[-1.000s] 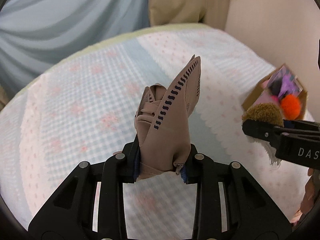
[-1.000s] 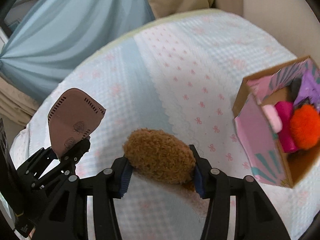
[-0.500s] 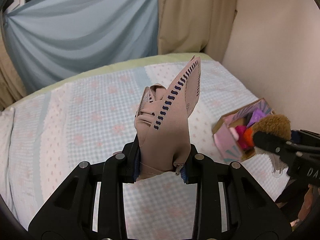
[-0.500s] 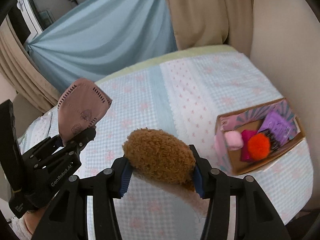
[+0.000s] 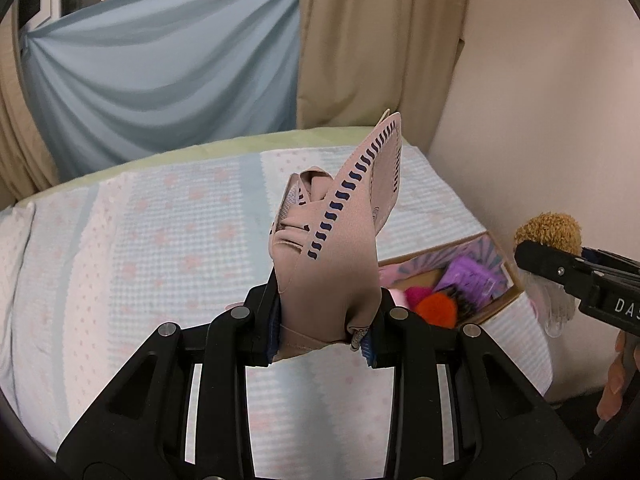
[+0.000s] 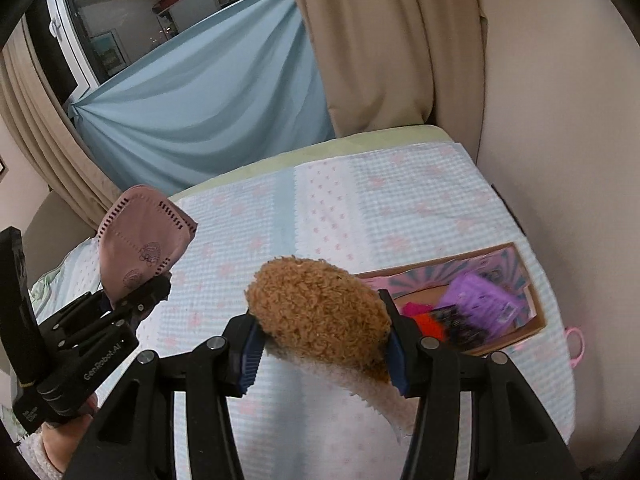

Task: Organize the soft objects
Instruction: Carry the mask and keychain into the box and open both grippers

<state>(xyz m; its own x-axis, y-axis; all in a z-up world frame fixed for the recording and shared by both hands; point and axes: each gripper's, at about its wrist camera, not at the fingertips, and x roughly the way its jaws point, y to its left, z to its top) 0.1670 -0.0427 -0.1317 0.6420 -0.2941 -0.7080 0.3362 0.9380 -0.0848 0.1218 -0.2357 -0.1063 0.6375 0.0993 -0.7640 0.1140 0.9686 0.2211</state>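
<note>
Bed [image 6: 400, 184] carries a cardboard box [image 6: 532, 322] at its right edge, already holding soft items. Right gripper [image 6: 320, 344], jaws clenched on a brown plush piece [image 6: 320, 312], is nearer the box, which lies ahead-right. Left gripper [image 5: 322, 332] clamps a folded pink face mask [image 5: 340, 248], upright, farther left.

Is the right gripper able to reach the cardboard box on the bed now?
Probably yes. The box lies open-topped just ahead of the right gripper with nothing between, though its jaws already hold a brown plush toy.
</note>
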